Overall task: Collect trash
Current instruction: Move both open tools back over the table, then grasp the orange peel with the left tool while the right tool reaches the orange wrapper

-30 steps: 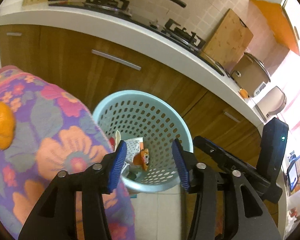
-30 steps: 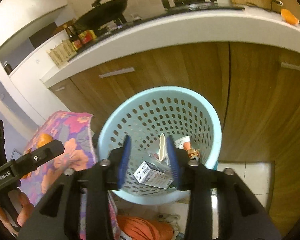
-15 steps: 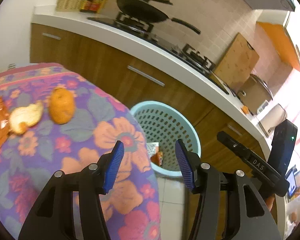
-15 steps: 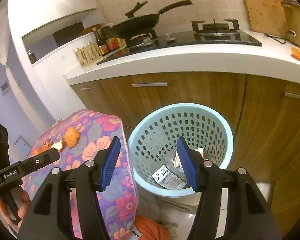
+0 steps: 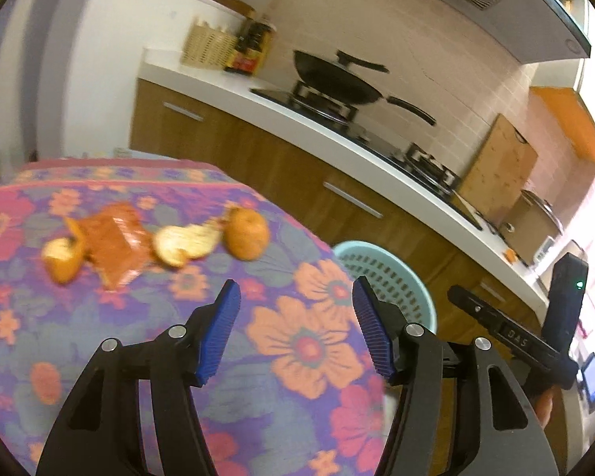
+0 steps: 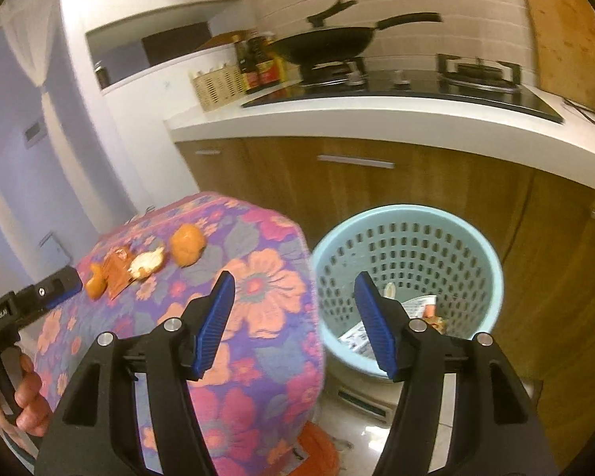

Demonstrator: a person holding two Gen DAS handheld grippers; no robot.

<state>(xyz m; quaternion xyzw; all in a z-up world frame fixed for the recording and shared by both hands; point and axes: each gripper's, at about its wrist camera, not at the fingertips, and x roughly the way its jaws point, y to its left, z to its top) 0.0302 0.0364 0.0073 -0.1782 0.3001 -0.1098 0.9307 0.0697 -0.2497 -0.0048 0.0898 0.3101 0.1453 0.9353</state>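
Observation:
A light blue perforated basket (image 6: 408,261) stands on the floor beside a table with a floral cloth (image 5: 297,341); it holds a white carton (image 6: 355,335) and other scraps. The basket also shows in the left wrist view (image 5: 392,277). On the cloth lie a whole orange (image 5: 246,233), a pale peel piece (image 5: 182,242), an orange wrapper (image 5: 113,246) and another peel piece (image 5: 61,261). My left gripper (image 5: 295,325) is open and empty above the cloth, short of the trash. My right gripper (image 6: 293,325) is open and empty, above the gap between table edge and basket.
A white counter (image 6: 377,119) over brown cabinets (image 6: 377,182) runs behind the basket. On it are a hob with a black wok (image 5: 337,79), bottles, a wicker basket (image 5: 208,47) and a wooden board (image 5: 496,170). Something orange (image 6: 317,452) lies on the floor under the table.
Both grippers rose and drew back from the basket. The left swung left over the table, bringing the orange, peels and wrapper into view. The right gripper opened wide, leaving its item in the basket.

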